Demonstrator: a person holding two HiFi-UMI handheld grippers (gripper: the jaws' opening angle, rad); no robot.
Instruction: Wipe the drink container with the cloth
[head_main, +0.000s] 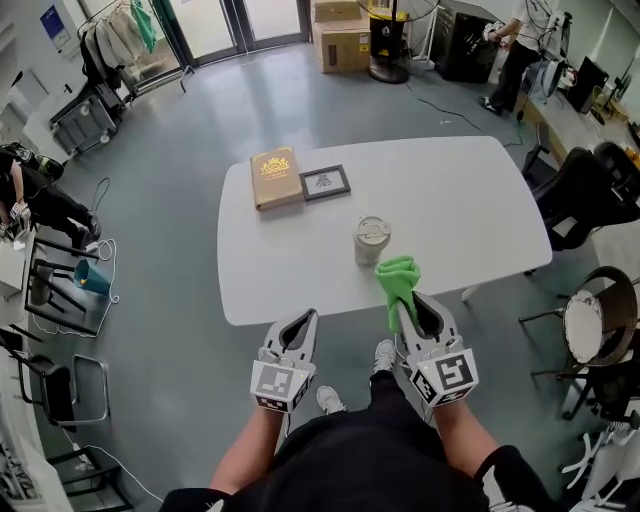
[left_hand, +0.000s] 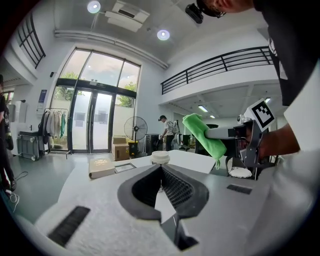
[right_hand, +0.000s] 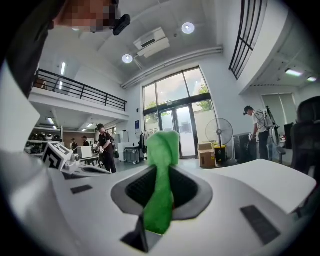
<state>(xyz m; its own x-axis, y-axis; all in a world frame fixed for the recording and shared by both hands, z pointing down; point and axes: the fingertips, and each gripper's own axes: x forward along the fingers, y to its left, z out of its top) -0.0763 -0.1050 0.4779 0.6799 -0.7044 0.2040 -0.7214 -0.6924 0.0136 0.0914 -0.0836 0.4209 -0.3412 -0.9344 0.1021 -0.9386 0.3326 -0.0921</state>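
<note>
On the white surface (head_main: 450, 200), near its front edge, the drink container (head_main: 371, 241) is standing upright with its lid on. We are taking this container as our landmark. Just to its right and nearer to us, the green cloth (head_main: 398, 280) is hanging in the air, pinched in the right gripper (head_main: 412, 306). The jaws of this gripper are closing on the cloth's lower part while its bunched upper end is sticking out past them toward the container. In the left gripper view the cloth is showing raised to the right of the container, with a gap between the two.

We are holding the left gripper (head_main: 299, 320) to the left of the container and nearer to us, off the front edge of the surface. Its jaws are drawn together with nothing between them, and they are pointing toward the container, which is showing just past them in its own view.

Beyond the container and to its left, a tan book (head_main: 276, 178) is lying flat, and a dark picture frame (head_main: 325, 182) is lying just beside the book, on the side closer to the container.
</note>
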